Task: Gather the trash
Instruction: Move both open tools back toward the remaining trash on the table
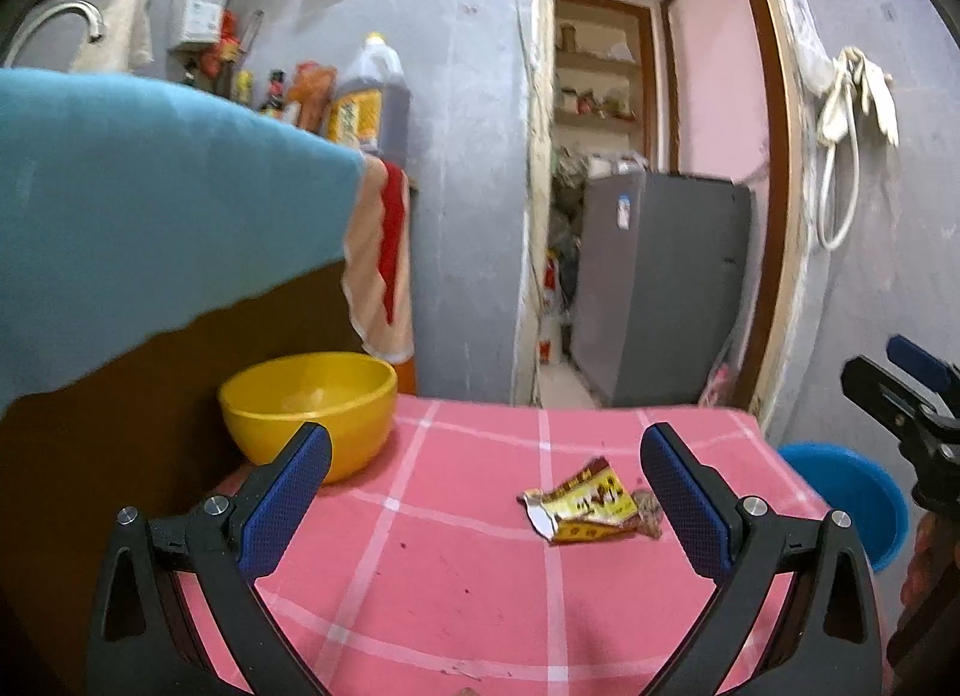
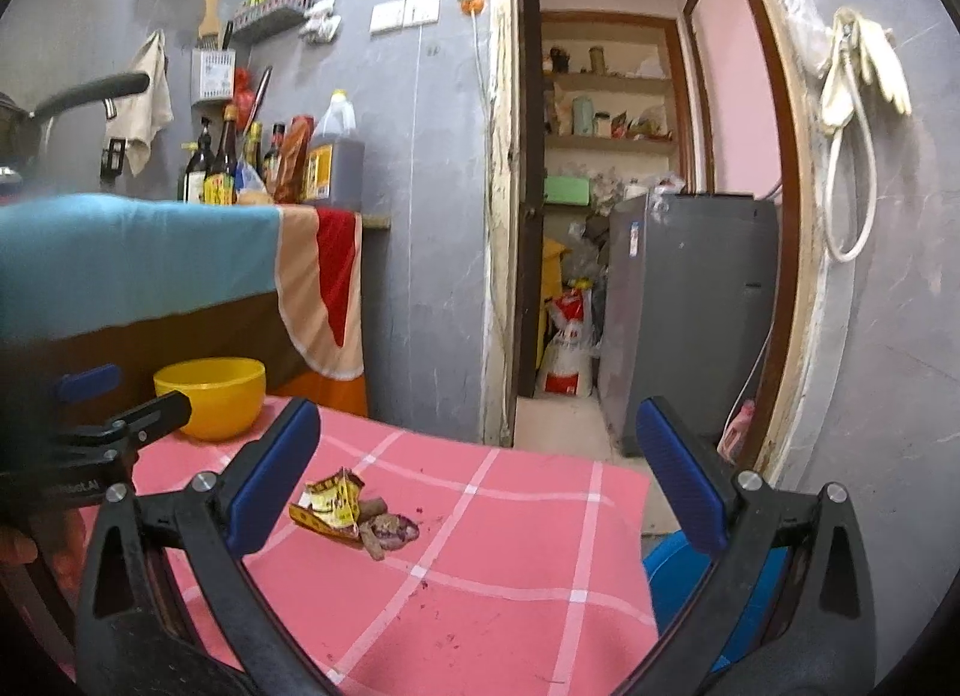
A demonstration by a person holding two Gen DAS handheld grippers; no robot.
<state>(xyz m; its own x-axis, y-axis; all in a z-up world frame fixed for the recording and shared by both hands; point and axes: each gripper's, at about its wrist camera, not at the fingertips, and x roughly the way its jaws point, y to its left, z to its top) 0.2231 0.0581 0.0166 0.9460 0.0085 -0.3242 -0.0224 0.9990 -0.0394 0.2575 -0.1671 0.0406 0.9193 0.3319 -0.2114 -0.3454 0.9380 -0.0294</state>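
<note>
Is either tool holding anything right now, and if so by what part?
Nothing is held. The left tool and the right tool are both open and empty, and the wrapper lies untouched on the pink tablecloth.

Partly legible white lettering ending in "AI" on the black body of the left gripper [image 2: 120, 414] in the right wrist view, printing on the yellow wrapper [image 2: 333, 507], bottle labels [image 2: 219, 189] and white sack [image 2: 564, 360] too blurred to read
</note>
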